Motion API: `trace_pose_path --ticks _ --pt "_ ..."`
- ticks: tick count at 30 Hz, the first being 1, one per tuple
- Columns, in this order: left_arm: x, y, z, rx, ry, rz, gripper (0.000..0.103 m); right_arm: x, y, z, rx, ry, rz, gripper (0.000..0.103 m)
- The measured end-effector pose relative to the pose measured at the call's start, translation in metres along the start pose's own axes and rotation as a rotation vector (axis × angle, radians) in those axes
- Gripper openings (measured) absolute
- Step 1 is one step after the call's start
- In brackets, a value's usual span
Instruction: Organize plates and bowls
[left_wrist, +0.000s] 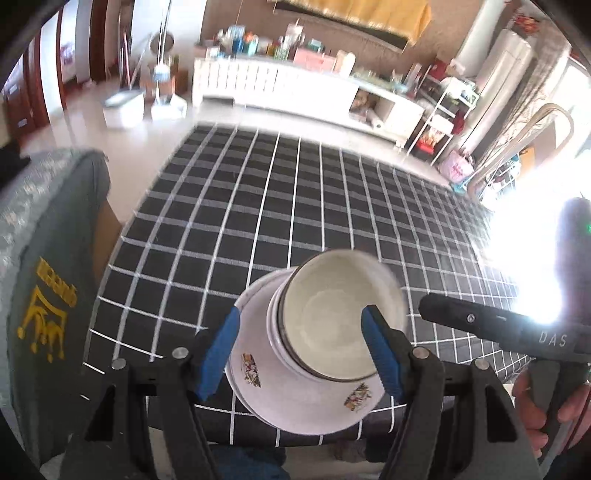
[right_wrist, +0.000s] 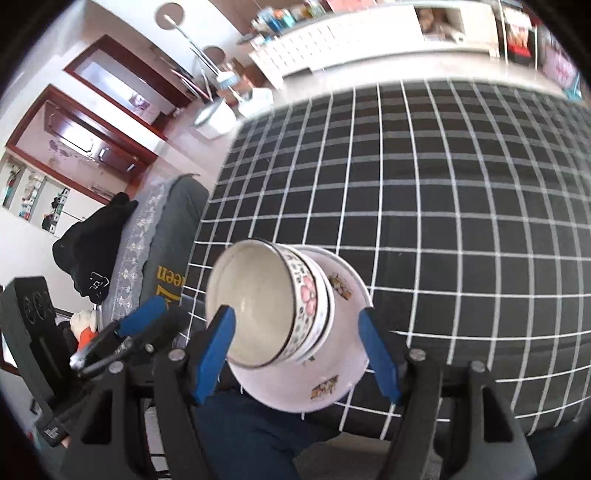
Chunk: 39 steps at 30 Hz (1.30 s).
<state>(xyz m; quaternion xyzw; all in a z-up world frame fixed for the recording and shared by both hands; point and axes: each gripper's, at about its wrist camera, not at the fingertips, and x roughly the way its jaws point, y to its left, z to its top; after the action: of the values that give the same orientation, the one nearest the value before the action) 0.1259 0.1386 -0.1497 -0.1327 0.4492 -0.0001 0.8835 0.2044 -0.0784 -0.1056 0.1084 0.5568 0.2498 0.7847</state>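
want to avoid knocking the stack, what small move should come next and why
Probably back both tools away. The bowls already sit nested on the plate near the table edge, and the left tool and right tool, both open, flank the stack.

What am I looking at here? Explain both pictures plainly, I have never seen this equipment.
No robot: a person holds two handheld grippers, each with a camera looking along its blue fingers. One picture comes from the left gripper, the other from the right gripper. On the near edge of the black-and-white checked tablecloth sits a floral plate with stacked bowls on it. Both grippers are open around the stack, and nothing is held. In the left picture, the other gripper shows at right.
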Motion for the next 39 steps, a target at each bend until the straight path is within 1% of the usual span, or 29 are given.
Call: trace_pose_path --ticks 1,3,5,7,10,12,14,16,19,21,22,23,25,26,27,28,30,31,32,34,35,37,39 --pt "-0.014 -0.007 -0.002 0.020 -0.038 0.012 0.066 -0.006 0.001 -0.002 -0.011 -0.013 -0.002 0.073" --pt "-0.033 -0.021 -0.003 0.040 -0.085 0.021 0.066 -0.026 0.007 -0.009 -0.046 -0.065 -0.017 0.073" --pt "-0.049 -0.030 -0.008 0.054 -0.118 0.003 0.066 -0.047 0.012 -0.018 -0.081 -0.126 -0.044 0.073" --pt "-0.067 -0.042 -0.015 0.081 -0.156 -0.013 0.066 -0.067 0.015 -0.028 -0.113 -0.186 -0.084 0.073" --pt "-0.090 -0.058 -0.025 0.114 -0.220 0.007 0.066 -0.092 0.019 -0.042 -0.149 -0.263 -0.139 0.073" --pt "-0.103 -0.068 -0.033 0.136 -0.255 0.018 0.066 -0.103 0.020 -0.049 -0.172 -0.298 -0.168 0.073" --pt "-0.116 -0.077 -0.041 0.155 -0.285 0.020 0.066 -0.115 0.027 -0.059 -0.216 -0.329 -0.229 0.073" --pt "-0.128 -0.083 -0.049 0.174 -0.322 0.016 0.066 -0.124 0.031 -0.064 -0.244 -0.350 -0.242 0.073" --pt "-0.145 -0.090 -0.061 0.194 -0.384 0.000 0.066 -0.135 0.032 -0.076 -0.248 -0.399 -0.275 0.073" --pt "-0.152 -0.097 -0.069 0.224 -0.417 0.011 0.067 -0.143 0.031 -0.086 -0.252 -0.450 -0.307 0.074" --pt "-0.156 -0.102 -0.075 0.247 -0.437 0.029 0.068 -0.146 0.030 -0.091 -0.249 -0.468 -0.322 0.076" --pt "-0.159 -0.106 -0.081 0.264 -0.451 0.043 0.069 -0.150 0.029 -0.096 -0.245 -0.485 -0.324 0.076" --pt "-0.164 -0.113 -0.091 0.289 -0.472 0.054 0.081 -0.157 0.026 -0.106 -0.227 -0.518 -0.312 0.077" --pt "-0.166 -0.116 -0.096 0.295 -0.484 0.052 0.082 -0.160 0.024 -0.109 -0.217 -0.535 -0.315 0.077" --pt "-0.168 -0.116 -0.098 0.295 -0.489 0.049 0.082 -0.164 0.022 -0.114 -0.209 -0.552 -0.318 0.080" --pt "-0.170 -0.117 -0.102 0.290 -0.495 0.043 0.082 -0.168 0.020 -0.119 -0.203 -0.575 -0.321 0.087" --pt "-0.174 -0.118 -0.107 0.276 -0.505 0.041 0.086 -0.174 0.018 -0.130 -0.201 -0.607 -0.329 0.093" --pt "-0.176 -0.118 -0.110 0.267 -0.511 0.038 0.087 -0.177 0.018 -0.134 -0.204 -0.620 -0.334 0.097" --pt "-0.177 -0.119 -0.111 0.262 -0.513 0.038 0.088 -0.179 0.018 -0.138 -0.210 -0.631 -0.336 0.097" --pt "-0.180 -0.121 -0.116 0.253 -0.520 0.040 0.089 -0.183 0.018 -0.145 -0.225 -0.639 -0.324 0.103" --pt "-0.182 -0.122 -0.119 0.248 -0.525 0.046 0.090 -0.184 0.018 -0.148 -0.233 -0.642 -0.327 0.103" --pt "-0.186 -0.125 -0.123 0.250 -0.537 0.050 0.103 -0.186 0.021 -0.152 -0.252 -0.652 -0.348 0.103" --pt "-0.188 -0.130 -0.128 0.265 -0.537 0.049 0.103 -0.188 0.022 -0.157 -0.268 -0.663 -0.362 0.103"
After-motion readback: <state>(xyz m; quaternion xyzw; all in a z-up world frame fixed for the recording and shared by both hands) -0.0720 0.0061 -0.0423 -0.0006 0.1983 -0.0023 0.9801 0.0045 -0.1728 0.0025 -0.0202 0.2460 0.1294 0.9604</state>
